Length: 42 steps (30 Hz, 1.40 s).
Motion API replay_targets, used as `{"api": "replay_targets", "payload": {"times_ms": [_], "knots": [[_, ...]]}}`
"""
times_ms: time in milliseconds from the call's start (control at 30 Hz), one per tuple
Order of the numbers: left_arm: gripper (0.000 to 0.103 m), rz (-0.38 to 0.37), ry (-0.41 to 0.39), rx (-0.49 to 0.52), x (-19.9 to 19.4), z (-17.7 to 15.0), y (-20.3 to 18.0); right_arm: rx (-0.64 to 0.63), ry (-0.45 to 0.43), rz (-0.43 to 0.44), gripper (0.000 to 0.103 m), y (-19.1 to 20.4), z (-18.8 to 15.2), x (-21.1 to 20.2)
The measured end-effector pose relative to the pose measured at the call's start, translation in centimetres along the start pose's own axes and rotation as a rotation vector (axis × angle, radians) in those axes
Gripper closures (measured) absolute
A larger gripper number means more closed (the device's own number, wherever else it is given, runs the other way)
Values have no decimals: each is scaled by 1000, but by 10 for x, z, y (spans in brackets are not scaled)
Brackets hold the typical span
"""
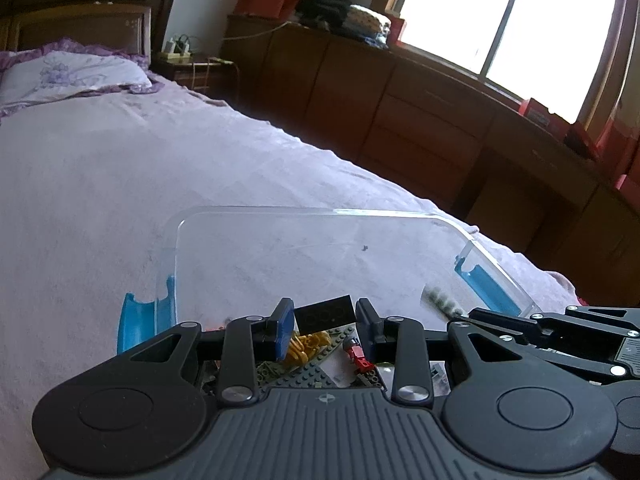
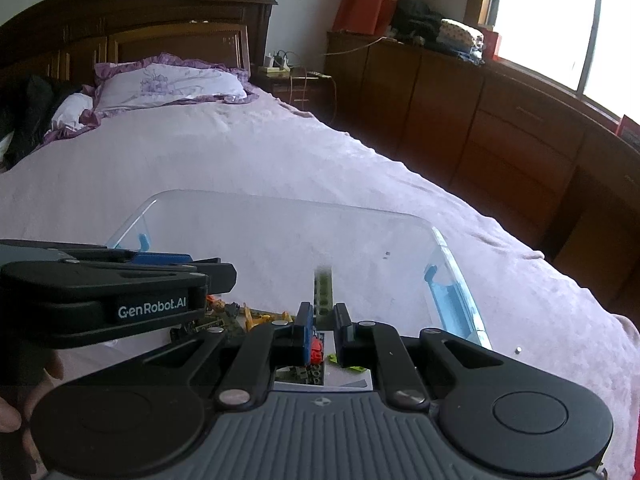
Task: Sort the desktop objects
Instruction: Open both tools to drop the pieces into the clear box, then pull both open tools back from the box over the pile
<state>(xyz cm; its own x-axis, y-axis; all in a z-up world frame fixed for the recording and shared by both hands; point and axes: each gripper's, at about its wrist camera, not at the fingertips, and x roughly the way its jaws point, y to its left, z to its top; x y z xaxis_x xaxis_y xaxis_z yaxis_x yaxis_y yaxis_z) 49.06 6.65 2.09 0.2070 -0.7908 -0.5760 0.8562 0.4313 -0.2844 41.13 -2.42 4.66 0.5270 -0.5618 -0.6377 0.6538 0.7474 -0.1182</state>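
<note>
left wrist view: my left gripper [image 1: 325,316] reaches level over the clear bin [image 1: 320,216], fingers closed on a black brick [image 1: 325,314]. right wrist view: my right gripper [image 2: 323,314] pinches an upright olive brick [image 2: 323,296]; open bedspread [image 2: 240,160] beyond the bin's rim.

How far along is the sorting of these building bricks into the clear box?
Done: a pile of bricks already lies in the clear box. In hand: the left gripper holds a black brick, and the right gripper holds an olive strip. Left: dropping both; anything outside the box is hidden.

Glossy clear plastic bin [image 1: 256,212], textured bedspread [image 1: 100,184]
</note>
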Motion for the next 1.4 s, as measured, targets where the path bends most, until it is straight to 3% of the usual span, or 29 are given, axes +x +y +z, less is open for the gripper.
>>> {"api": "replay_targets", "payload": {"times_ms": [567,733,967,1167,1267,1333,1400], "knots": [[68,3,0,10,3,-2,-4,-1,14,-3,91,0,-7,2],[61,-6,0,14,3,-2,-5,0,9,-7,86,0,-8,1],[45,-40,-6,24,4,-4,-9,10,2,-21,65,-3,-11,-5],[18,-76,-12,47,1,-6,-19,71,2,-34,48,-17,-20,-15],[10,-88,5,14,-3,-2,-20,103,-2,-31,30,-24,-23,-24],[0,-97,23,-19,-7,1,-20,114,7,-26,22,-29,-24,-30],[0,-86,48,-47,-11,5,-20,121,36,-24,21,-35,-21,-34]]}}
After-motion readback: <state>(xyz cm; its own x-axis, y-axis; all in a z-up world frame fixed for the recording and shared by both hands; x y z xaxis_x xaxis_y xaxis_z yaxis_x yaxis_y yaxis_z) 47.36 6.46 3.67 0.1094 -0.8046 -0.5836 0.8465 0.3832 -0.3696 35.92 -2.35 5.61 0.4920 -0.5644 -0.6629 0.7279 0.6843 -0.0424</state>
